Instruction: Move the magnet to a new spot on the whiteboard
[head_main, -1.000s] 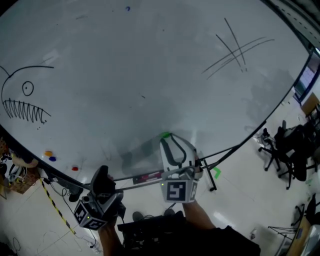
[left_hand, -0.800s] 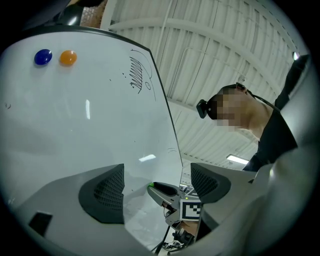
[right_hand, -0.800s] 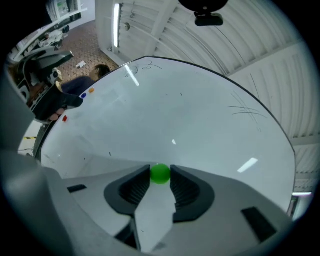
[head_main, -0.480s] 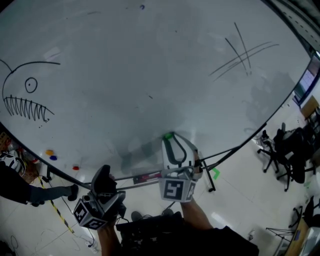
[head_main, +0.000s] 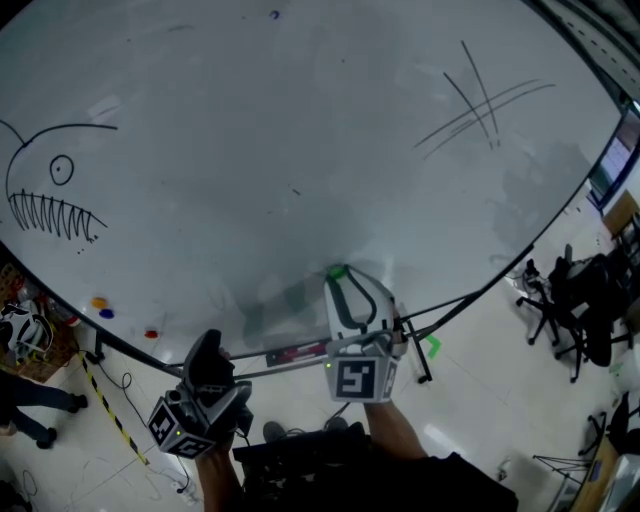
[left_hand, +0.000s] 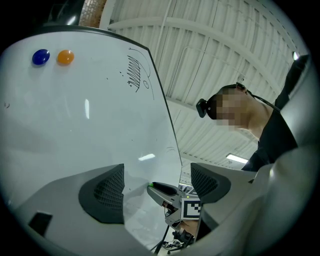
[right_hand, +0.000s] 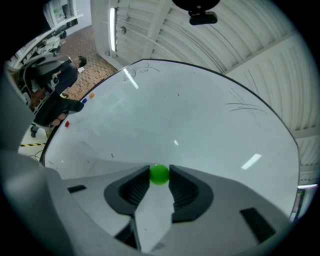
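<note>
Right tongs (right_hand: 159, 176): released; the jaws have just been easing apart; their tips are up against the whiteboard (head_main: 300, 130), with the magnet between them
Magnet (right_hand: 159, 174): green and round; it sits on the board's surface right at the tips of the right tongs, a dark pad close on either side of it; in the head view it shows only as a green spot at those tips
Left tongs (left_hand: 156, 186): released, jaws wide apart with nothing between them; tilted upward; held lower than the right tongs and to their left, off the board
Seen between the left jaws: the board's face and, beyond it, the right tongs with their marker cube
Other magnets: an orange one (head_main: 97, 304), a blue one (head_main: 106, 315) and a red one (head_main: 150, 335) lie near the board's lower edge, well to the left of both tongs
Toothed-fish drawing (head_main: 50, 195): far left of the tongs and above them
Crossed lines (head_main: 480, 95): above and to the right of the right tongs, well apart from them
</note>
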